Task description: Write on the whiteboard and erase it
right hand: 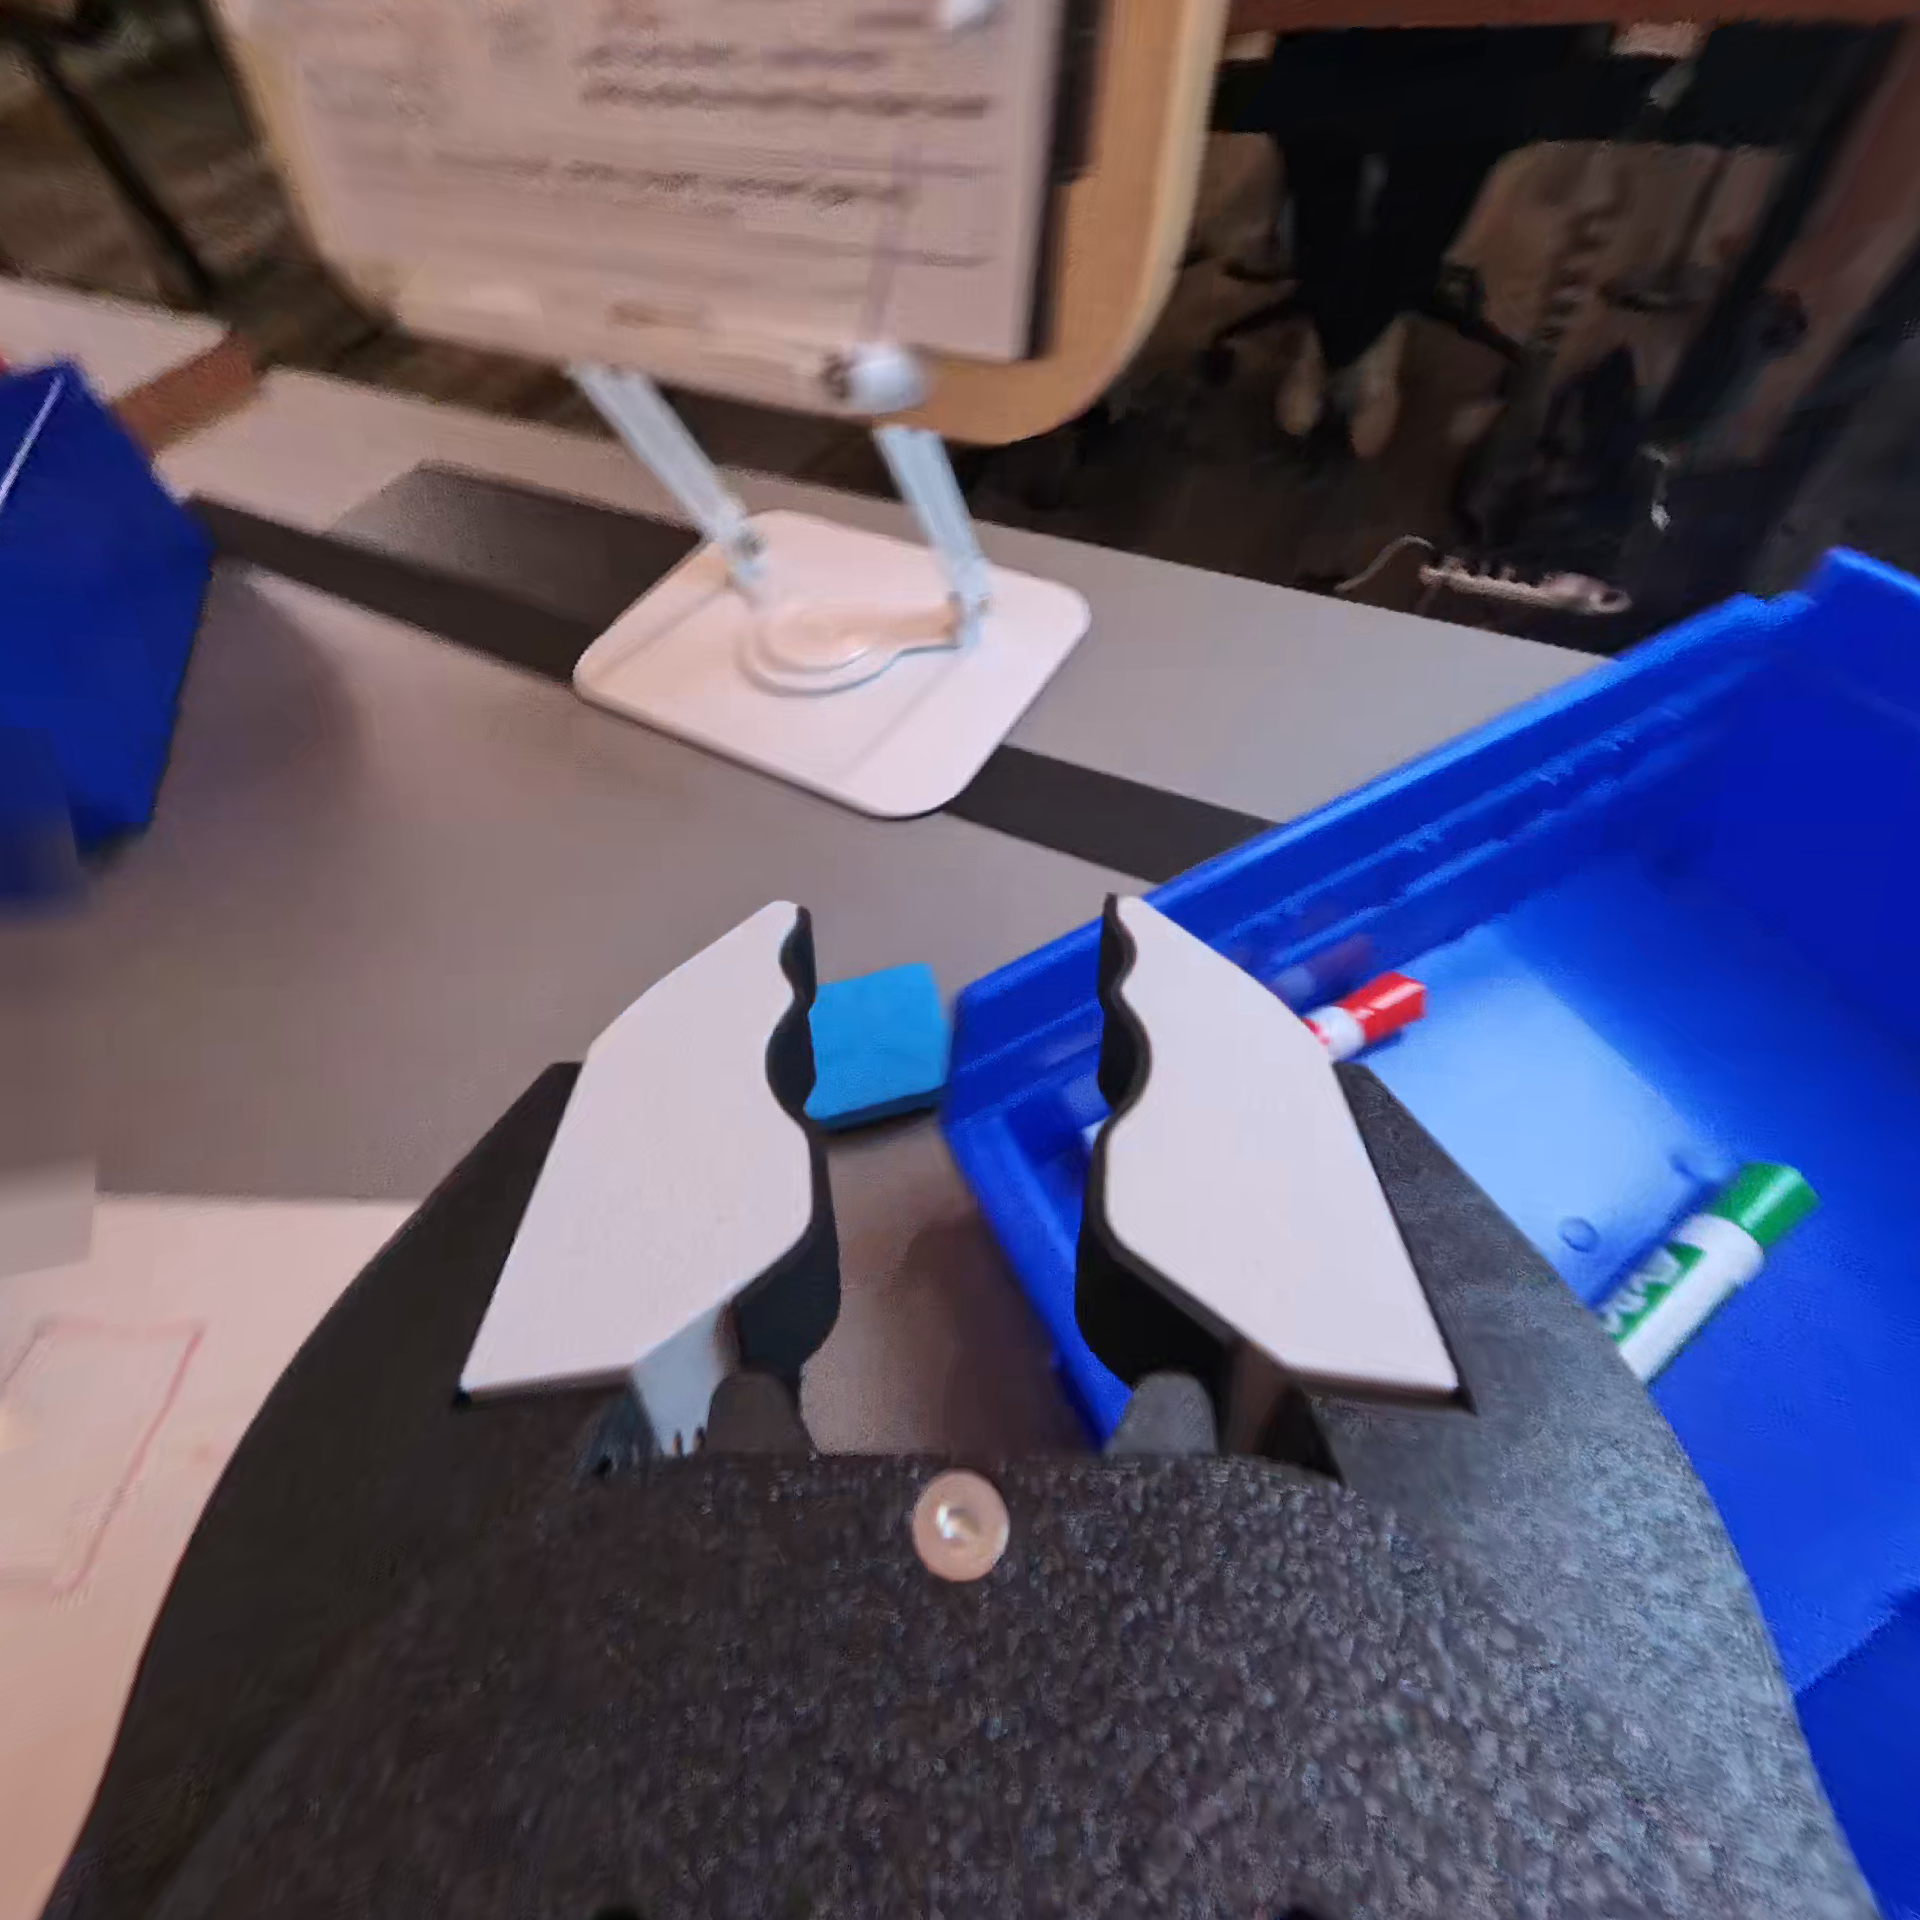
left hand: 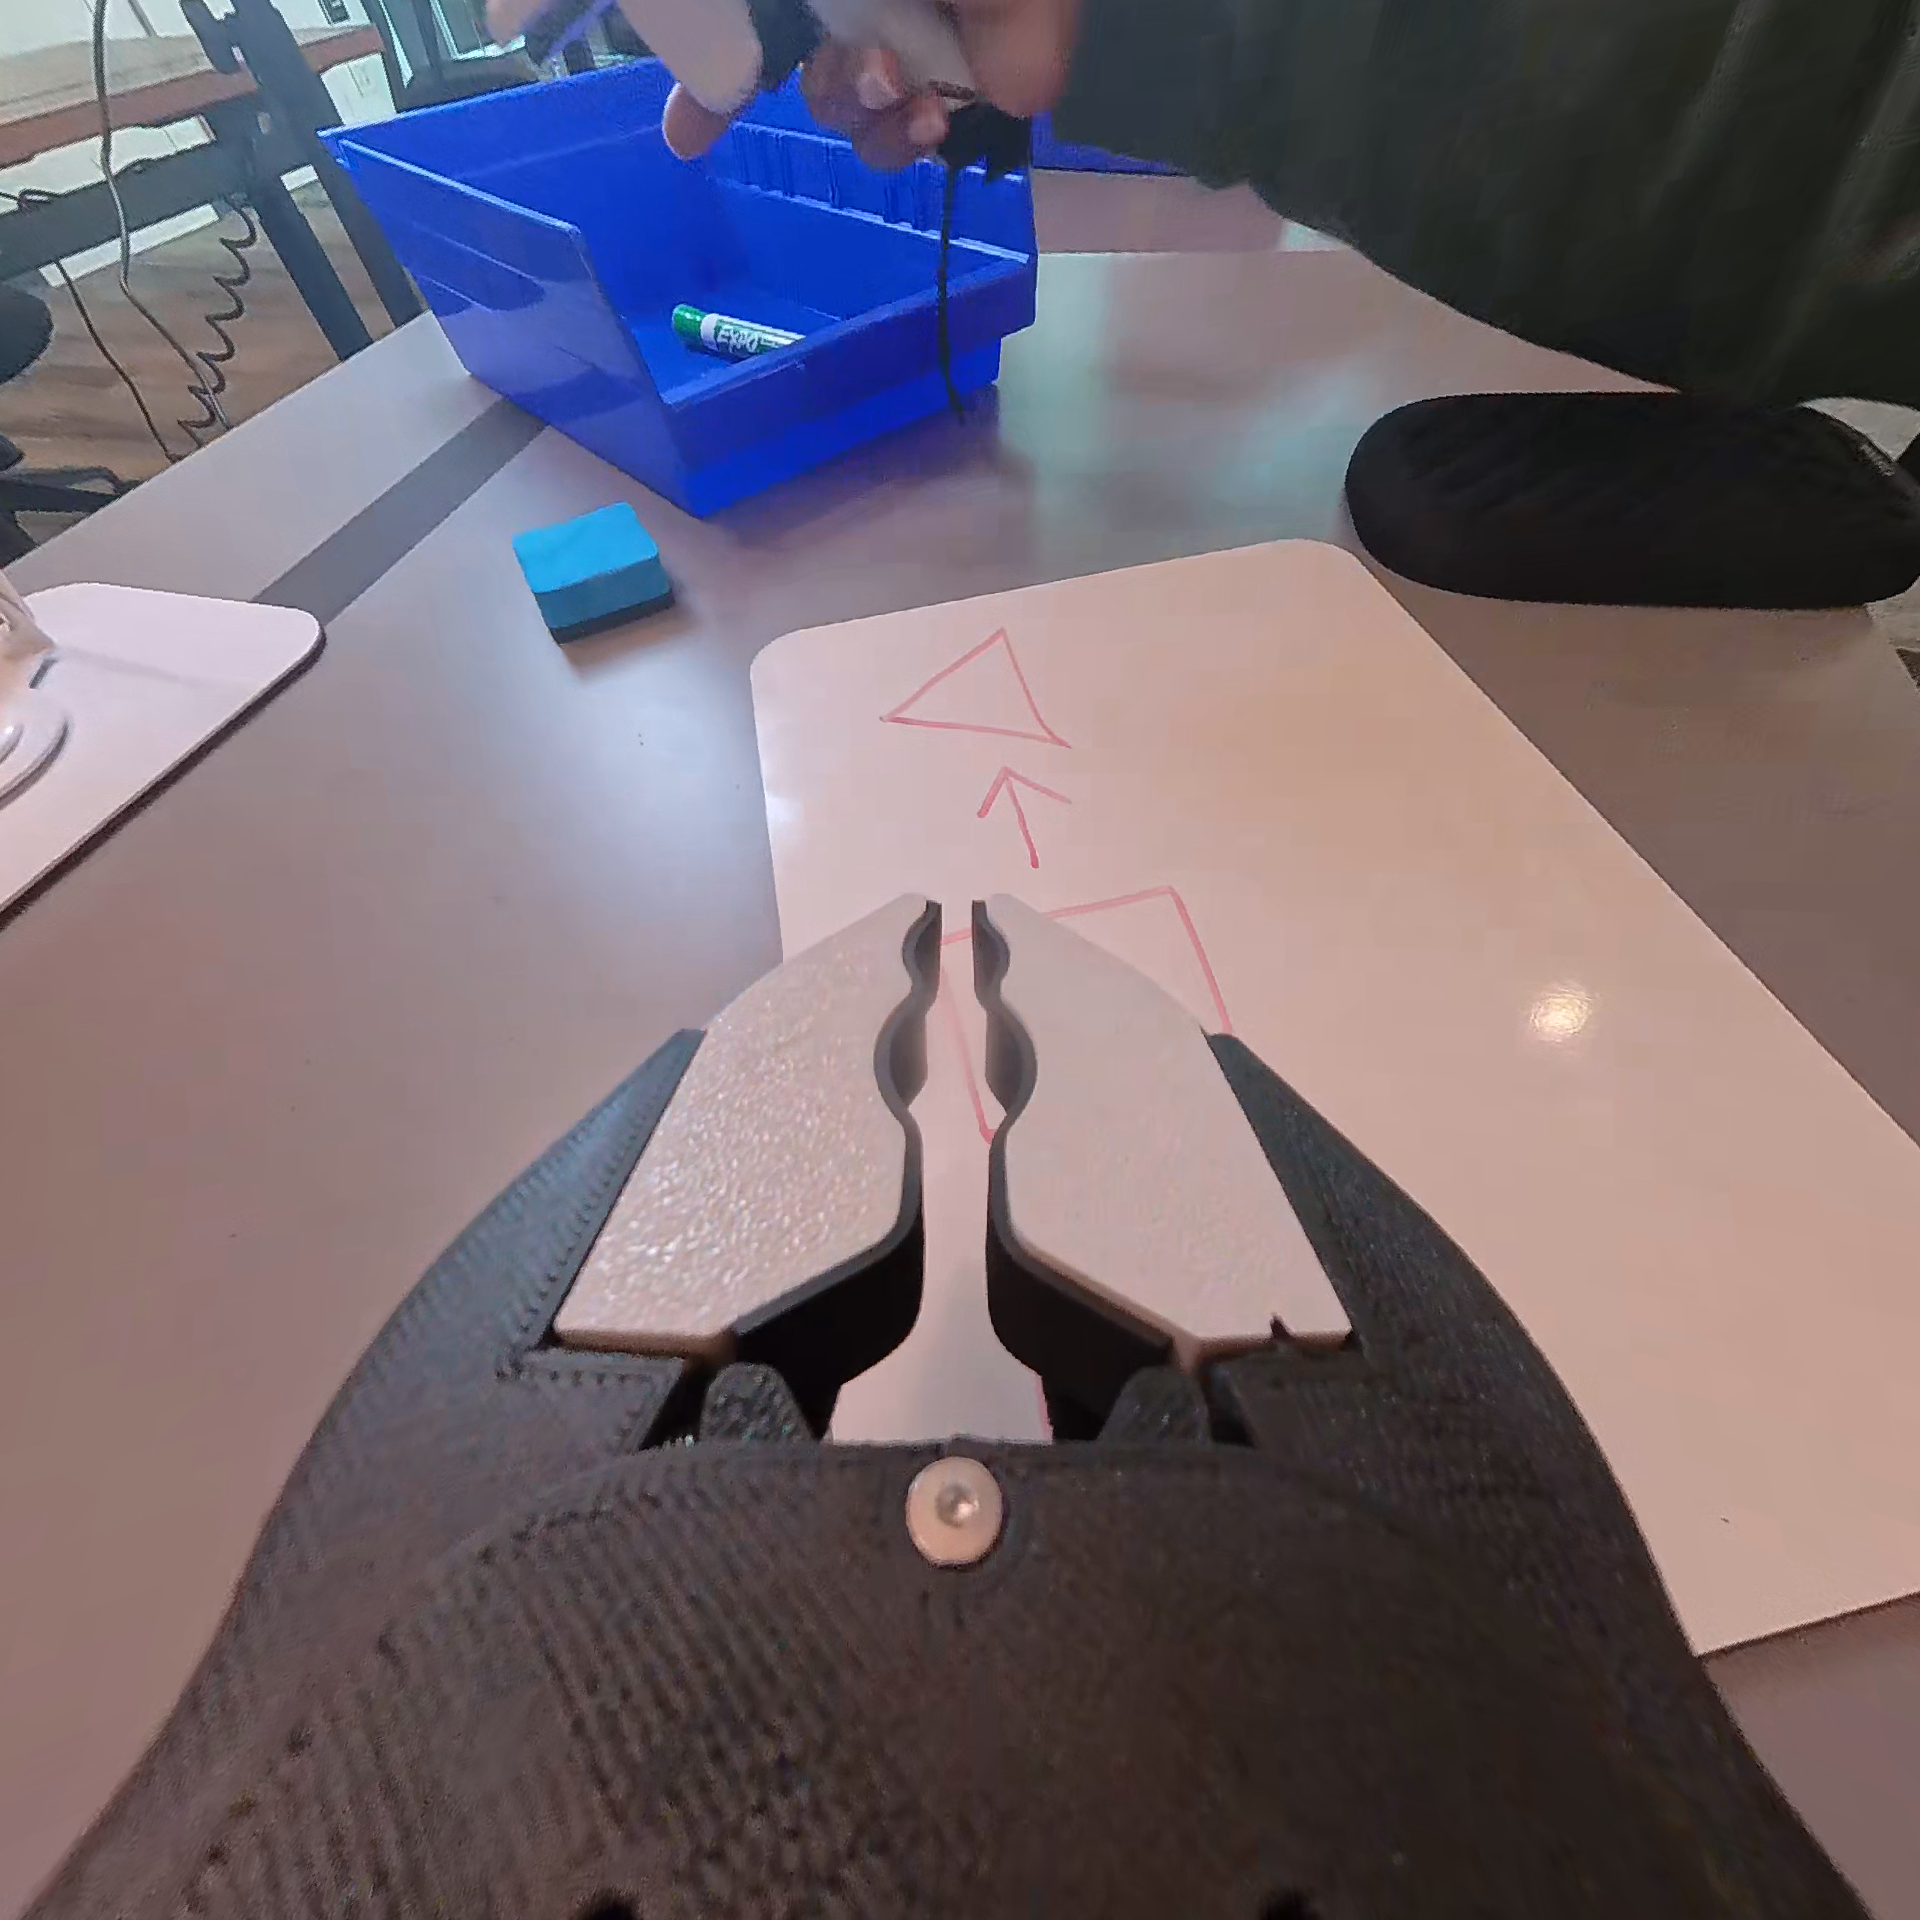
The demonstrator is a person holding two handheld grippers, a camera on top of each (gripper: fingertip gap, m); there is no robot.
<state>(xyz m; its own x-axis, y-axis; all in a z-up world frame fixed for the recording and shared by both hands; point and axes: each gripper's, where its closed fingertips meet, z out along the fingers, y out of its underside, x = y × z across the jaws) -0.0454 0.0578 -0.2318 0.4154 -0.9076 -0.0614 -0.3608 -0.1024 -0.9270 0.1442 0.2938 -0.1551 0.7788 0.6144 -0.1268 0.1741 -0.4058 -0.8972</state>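
Note:
A white whiteboard [left hand: 1351,935] lies flat on the table with a red triangle, an arrow and a square drawn on it. My left gripper [left hand: 956,906] hovers over its near left part, jaws almost closed and empty. A blue eraser [left hand: 592,569] lies on the table left of the board and also shows in the right wrist view [right hand: 878,1039]. My right gripper [right hand: 956,914] is open and empty, above the table between the eraser and a blue bin [right hand: 1558,935]. The bin holds a red marker [right hand: 1366,1013] and a green marker [right hand: 1704,1262].
The blue bin [left hand: 582,301] stands at the back with the green marker [left hand: 732,332] in it. A person's hand [left hand: 883,73] and dark sleeve reach above it. A white document stand [right hand: 831,675] sits on the left. A black armrest [left hand: 1621,499] lies at the right. Another blue bin [right hand: 83,623] stands far left.

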